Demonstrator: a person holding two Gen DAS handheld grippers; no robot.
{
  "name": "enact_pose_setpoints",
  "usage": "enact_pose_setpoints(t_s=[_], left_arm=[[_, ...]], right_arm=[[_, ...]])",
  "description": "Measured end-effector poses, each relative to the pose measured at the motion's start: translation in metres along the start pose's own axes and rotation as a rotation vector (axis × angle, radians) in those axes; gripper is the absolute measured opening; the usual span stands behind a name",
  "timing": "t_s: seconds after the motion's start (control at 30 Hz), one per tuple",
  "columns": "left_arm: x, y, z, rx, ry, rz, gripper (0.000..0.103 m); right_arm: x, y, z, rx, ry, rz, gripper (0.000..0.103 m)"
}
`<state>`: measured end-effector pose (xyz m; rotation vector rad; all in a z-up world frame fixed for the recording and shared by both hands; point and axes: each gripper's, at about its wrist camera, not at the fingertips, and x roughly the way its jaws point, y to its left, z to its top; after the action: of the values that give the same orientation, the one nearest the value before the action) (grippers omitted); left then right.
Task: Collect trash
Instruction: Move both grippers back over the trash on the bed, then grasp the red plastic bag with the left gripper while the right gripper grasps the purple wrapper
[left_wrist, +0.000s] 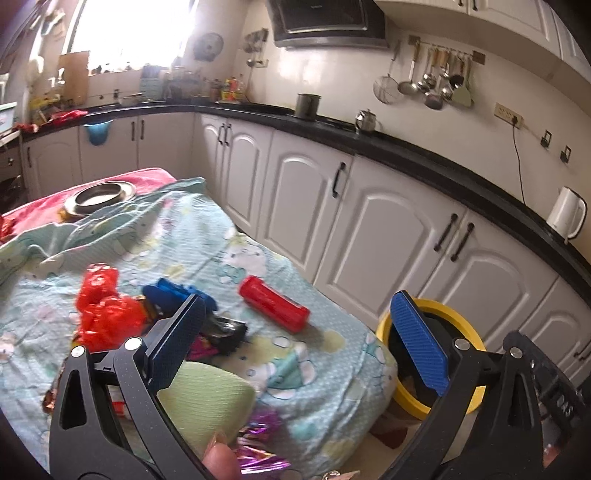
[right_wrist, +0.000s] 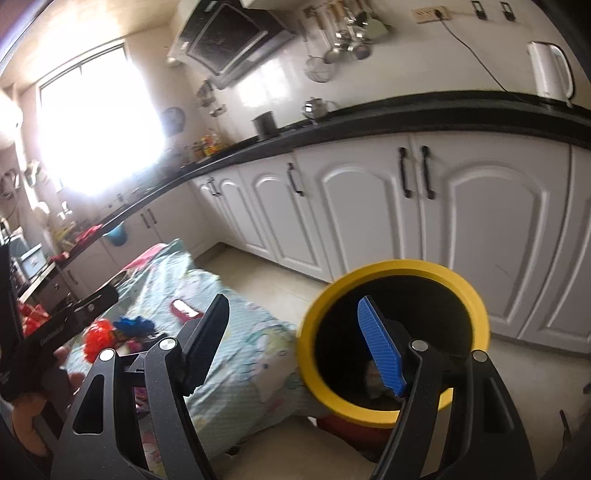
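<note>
Yellow-rimmed and dark inside, a waste bin (right_wrist: 393, 332) stands on the kitchen floor just beside the cloth-covered bench (left_wrist: 332, 369), placed where litter can be dropped straight off its edge. The right gripper (right_wrist: 291, 347) hangs over the bin's mouth with jaws spread and nothing between them. The left gripper (left_wrist: 295, 343) is likewise released and empty, aimed over the bench, where the trash remains: red crumpled wrappers (left_wrist: 103, 314), a red can (left_wrist: 273, 302) on its side, a blue packet (left_wrist: 177, 295) and purple foil (left_wrist: 258, 443).
</note>
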<state>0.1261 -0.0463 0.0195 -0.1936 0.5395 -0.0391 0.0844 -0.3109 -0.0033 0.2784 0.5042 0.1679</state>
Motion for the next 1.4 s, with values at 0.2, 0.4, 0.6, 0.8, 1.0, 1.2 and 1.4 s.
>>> enact_pose_setpoints(t_s=[0.2, 0.4, 0.6, 0.8, 1.0, 1.2, 1.4], left_arm=[[-0.008, 0.027, 0.004, -0.051, -0.028, 0.033, 0.092], [-0.015, 0.059, 0.010, -0.110, -0.047, 0.072, 0.092], [-0.021, 0.090, 0.015, -0.171, -0.061, 0.114, 0.092], [-0.025, 0.125, 0.016, -0.236, -0.069, 0.154, 0.092], [-0.023, 0.150, 0.011, -0.284, -0.051, 0.180, 0.092], [-0.013, 0.171, -0.002, -0.328, -0.003, 0.182, 0.092], [0.001, 0.177, -0.013, -0.368, 0.056, 0.156, 0.092]], right_arm=[[0.002, 0.033, -0.007, -0.063, 0.014, 0.064, 0.075], [0.008, 0.070, -0.018, -0.123, 0.053, 0.126, 0.076], [0.014, 0.107, -0.033, -0.190, 0.102, 0.185, 0.076], [0.023, 0.130, -0.052, -0.219, 0.170, 0.217, 0.076], [0.037, 0.150, -0.069, -0.261, 0.233, 0.236, 0.076], [0.054, 0.161, -0.083, -0.255, 0.301, 0.247, 0.071], [0.070, 0.163, -0.095, -0.229, 0.378, 0.262, 0.058]])
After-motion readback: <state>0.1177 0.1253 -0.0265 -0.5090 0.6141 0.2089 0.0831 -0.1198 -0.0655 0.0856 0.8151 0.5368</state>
